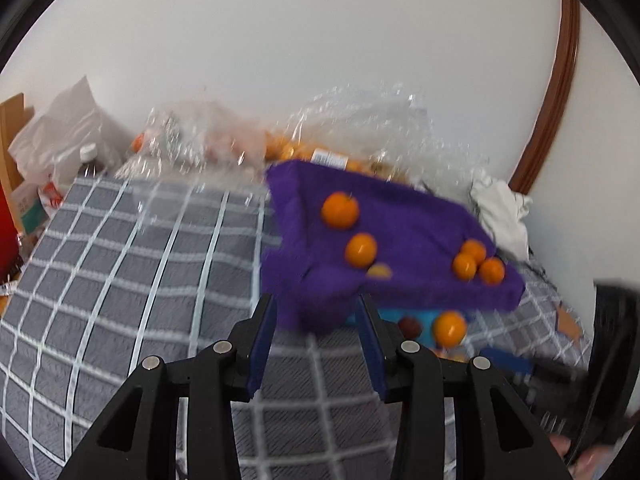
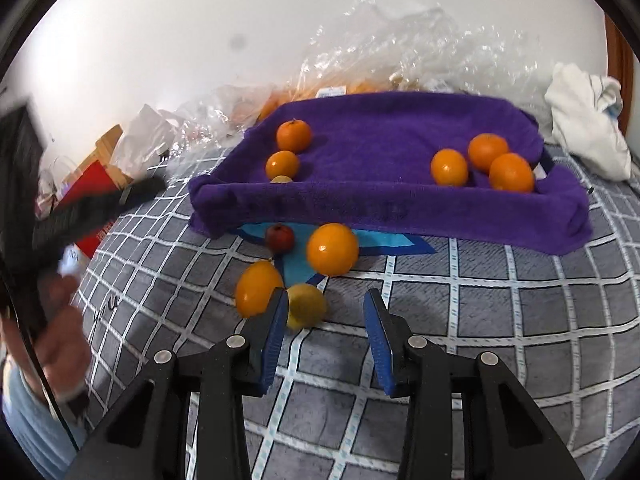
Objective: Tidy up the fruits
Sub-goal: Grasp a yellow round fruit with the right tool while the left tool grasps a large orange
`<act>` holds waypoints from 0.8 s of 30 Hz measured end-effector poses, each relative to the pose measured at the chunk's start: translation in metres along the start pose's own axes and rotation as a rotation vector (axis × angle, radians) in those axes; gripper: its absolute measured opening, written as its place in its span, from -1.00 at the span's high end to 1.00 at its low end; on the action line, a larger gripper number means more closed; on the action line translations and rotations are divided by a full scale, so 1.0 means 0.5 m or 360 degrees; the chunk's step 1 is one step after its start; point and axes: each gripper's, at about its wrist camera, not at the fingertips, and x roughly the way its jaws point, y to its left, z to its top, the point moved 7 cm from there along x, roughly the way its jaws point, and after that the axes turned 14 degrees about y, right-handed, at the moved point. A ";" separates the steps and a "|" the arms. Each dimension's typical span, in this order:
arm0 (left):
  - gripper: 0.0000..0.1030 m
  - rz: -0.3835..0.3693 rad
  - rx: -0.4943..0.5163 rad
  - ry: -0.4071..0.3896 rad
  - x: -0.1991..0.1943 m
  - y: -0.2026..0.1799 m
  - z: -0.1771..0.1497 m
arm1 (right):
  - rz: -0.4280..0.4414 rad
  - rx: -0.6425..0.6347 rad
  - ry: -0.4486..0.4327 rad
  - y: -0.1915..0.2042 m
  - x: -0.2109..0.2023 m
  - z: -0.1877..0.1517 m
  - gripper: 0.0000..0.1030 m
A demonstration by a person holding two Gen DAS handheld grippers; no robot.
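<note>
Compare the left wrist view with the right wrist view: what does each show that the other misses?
Only the left wrist view shows the left tool, open, its tips at the near corner of the purple towel. Only the right wrist view shows the open right tool and the yellow fruit and orange fruit by its left tip. Both show the towel, five oranges on it, and the dark red fruit.

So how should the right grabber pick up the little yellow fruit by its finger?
Grip the yellow fruit across its round middle, coming from the near side and shifting left. The right gripper is open, but the fruit sits against its left finger, with an orange fruit just beyond.
</note>
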 end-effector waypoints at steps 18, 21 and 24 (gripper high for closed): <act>0.25 -0.0028 0.0047 0.0208 0.057 -0.004 -0.061 | -0.0349 -0.0008 -0.0083 -0.077 -0.059 -0.039 0.45; 0.25 -0.0022 0.0051 0.0205 0.056 -0.006 -0.061 | -0.0371 0.0008 -0.0046 -0.116 -0.059 -0.051 0.45; 0.25 -0.0034 0.0083 0.0203 0.057 -0.015 -0.061 | -0.0366 0.0049 -0.0011 -0.142 -0.046 -0.061 0.45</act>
